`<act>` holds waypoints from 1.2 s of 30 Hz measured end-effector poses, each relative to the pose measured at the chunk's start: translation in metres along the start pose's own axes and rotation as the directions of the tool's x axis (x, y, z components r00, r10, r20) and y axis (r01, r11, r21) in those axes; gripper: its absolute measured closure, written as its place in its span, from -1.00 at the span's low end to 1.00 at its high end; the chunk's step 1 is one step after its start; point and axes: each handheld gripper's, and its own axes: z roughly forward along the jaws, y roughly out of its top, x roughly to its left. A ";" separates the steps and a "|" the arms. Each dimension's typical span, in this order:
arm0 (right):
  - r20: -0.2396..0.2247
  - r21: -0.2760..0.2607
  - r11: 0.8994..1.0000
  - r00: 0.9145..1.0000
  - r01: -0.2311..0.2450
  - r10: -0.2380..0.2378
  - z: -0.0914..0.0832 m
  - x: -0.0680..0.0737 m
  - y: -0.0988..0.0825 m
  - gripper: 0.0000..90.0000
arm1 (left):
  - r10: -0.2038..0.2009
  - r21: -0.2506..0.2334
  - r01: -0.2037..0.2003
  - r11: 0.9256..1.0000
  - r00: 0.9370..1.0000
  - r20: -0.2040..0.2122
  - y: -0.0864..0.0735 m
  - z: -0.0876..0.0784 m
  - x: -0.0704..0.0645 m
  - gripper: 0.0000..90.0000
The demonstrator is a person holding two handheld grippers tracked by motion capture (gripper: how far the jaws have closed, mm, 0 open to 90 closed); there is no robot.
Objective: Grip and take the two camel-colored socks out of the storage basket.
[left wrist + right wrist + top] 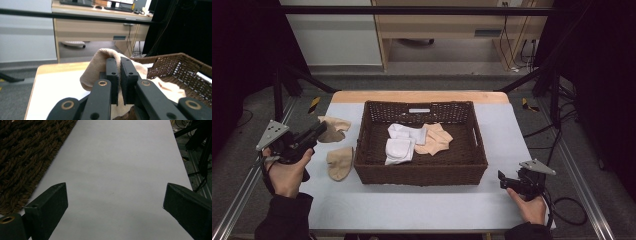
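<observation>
At the table's left, my left gripper (pixel 318 131) (pixel 119 60) is shut on a beige sock (pixel 334 129) (pixel 97 65). The sock bunches up around the jaws, low over the white tabletop. A second beige sock (pixel 340 162) lies flat just in front of it. The brown wicker basket (pixel 419 177) (pixel 175 67) in the middle holds two white socks (pixel 401 147) and a beige one (pixel 435 139). My right gripper (pixel 502 181) (pixel 115 195) rests open near the basket's front right corner, with bare table between its jaws.
The basket's woven wall (pixel 22 157) runs along the left of the right gripper view. Metal frame rails (pixel 579 185) flank the table, and cables (pixel 569 207) lie on the floor at the right. A wooden desk (pixel 100 30) stands beyond the table's far edge.
</observation>
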 end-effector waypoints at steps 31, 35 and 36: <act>-0.014 0.002 1.000 1.000 0.011 -0.011 -0.001 0.002 -0.001 -0.86 | 0.029 0.352 0.008 0.936 0.995 -0.100 -0.093 0.032 0.027 0.88; -0.015 0.004 1.000 1.000 0.011 -0.011 -0.001 0.002 -0.001 -0.86 | 0.042 0.377 -0.003 0.926 0.994 -0.096 -0.099 0.033 0.027 0.75; -0.015 0.004 1.000 1.000 0.011 -0.011 -0.001 0.002 -0.001 -0.86 | 0.044 0.378 -0.004 0.926 0.994 -0.097 -0.100 0.034 0.027 0.69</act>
